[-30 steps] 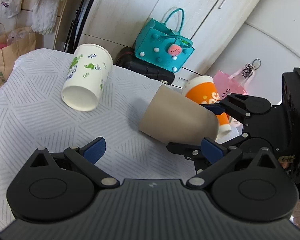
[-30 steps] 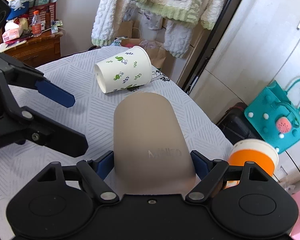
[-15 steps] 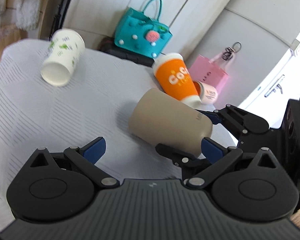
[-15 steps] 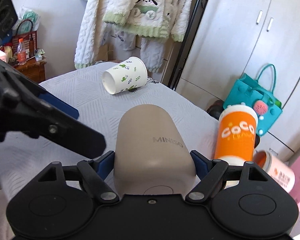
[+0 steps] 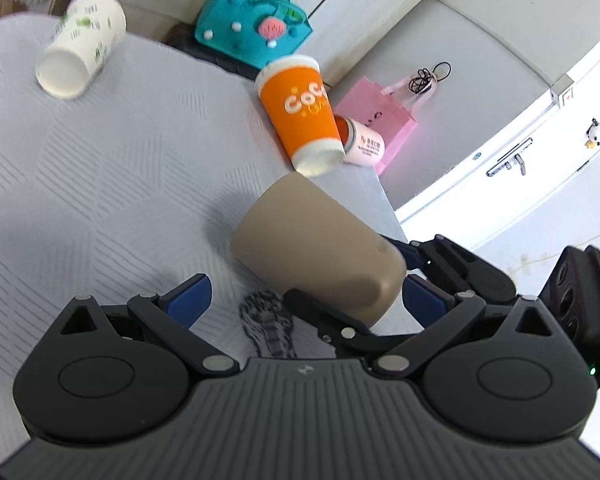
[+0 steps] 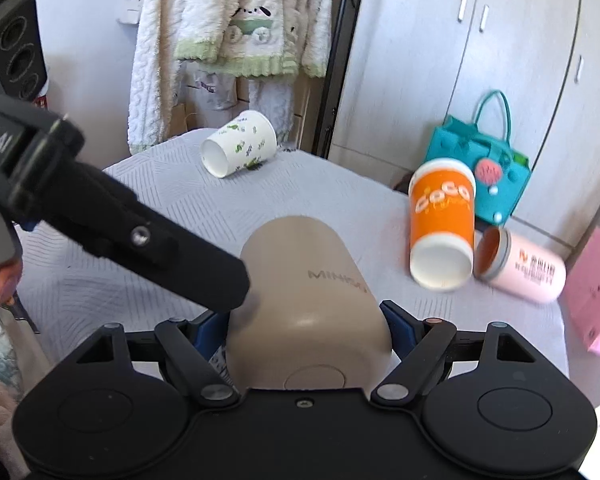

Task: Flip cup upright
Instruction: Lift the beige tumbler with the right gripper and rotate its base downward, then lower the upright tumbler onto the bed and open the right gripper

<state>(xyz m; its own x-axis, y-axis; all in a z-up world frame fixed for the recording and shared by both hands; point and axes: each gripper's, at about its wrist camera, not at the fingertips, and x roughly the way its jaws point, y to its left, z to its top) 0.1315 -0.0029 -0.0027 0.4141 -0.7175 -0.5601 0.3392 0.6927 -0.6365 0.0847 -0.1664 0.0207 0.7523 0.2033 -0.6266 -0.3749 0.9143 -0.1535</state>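
Note:
A beige MINISO cup (image 6: 304, 280) is held tilted above the grey table cover (image 6: 180, 208), base toward the right wrist camera. My right gripper (image 6: 306, 320) is shut on its base end, blue pads on either side. In the left wrist view the same cup (image 5: 316, 256) hangs with its mouth pointing left and down, and the right gripper's fingers (image 5: 452, 268) clamp it. My left gripper (image 5: 304, 296) is open and empty, just in front of the cup; its black finger (image 6: 140, 236) crosses the right wrist view beside the cup.
A white leaf-print paper cup (image 5: 80, 52) lies on its side at the far left. An orange COCO cup (image 5: 300, 112) and a pink cup (image 5: 364, 142) lie near the table's right edge. A teal bag (image 5: 256, 28) and pink bag (image 5: 380, 116) stand beyond the table.
The right gripper has lifted the beige cup and drawn it back toward the table's near right edge, tipping it. The left gripper has swung right and stayed open.

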